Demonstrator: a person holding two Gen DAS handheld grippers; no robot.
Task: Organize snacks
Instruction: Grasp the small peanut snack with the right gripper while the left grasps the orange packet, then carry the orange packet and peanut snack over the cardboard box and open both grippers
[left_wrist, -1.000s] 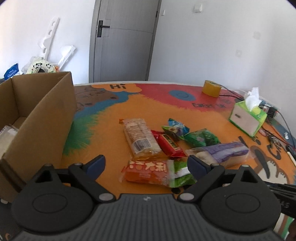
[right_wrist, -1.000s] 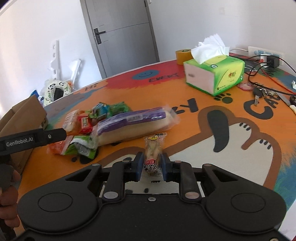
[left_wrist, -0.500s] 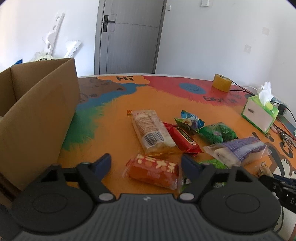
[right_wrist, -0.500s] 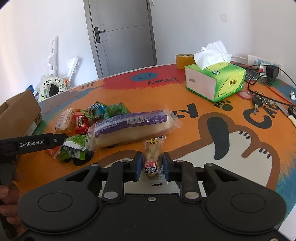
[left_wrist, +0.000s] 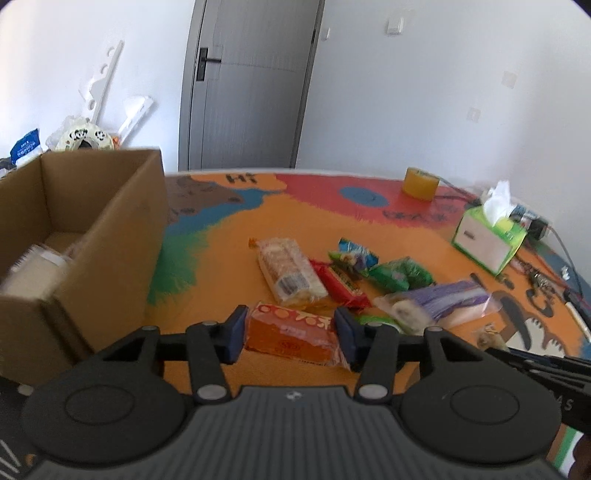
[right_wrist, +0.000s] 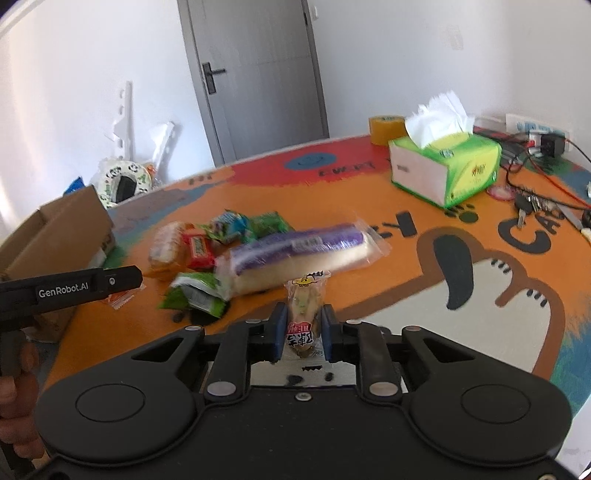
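**Both grippers now on snacks; box not yet reached**

The orange snack packet (left_wrist: 291, 334) lies on the painted table (left_wrist: 229, 251), nearest the camera in the loose pile. A second ago the left gripper (left_wrist: 290, 334) stood wide over it; the blue pads have since closed in and now sit against both ends of the packet. Whether they grip firmly or only touch cannot be told, and the packet does not look lifted.

The right gripper (right_wrist: 301, 334) is closed on a small sausage-type snack (right_wrist: 303, 314), held upright between narrow jaws as it was a second ago, clear of the table.

Judgement: with a snack at each gripper, the next stage is carriage to the cardboard box (left_wrist: 122, 236) at the left, which is open-topped and already holds at least one pale package.

Remaining on the table, near together: a long purple-wrapped roll (right_wrist: 299, 254), a clear pack of biscuits (left_wrist: 290, 273), a red bar (left_wrist: 341, 282) and several green packets (left_wrist: 400, 273). A tissue box (right_wrist: 447, 166) and a tape roll (left_wrist: 421, 182) stand well apart.

Limits: the box interior is blurred and partly cut off. The green packet under the roll is partly covered. In the right view the left gripper's body hides most of the orange packet.
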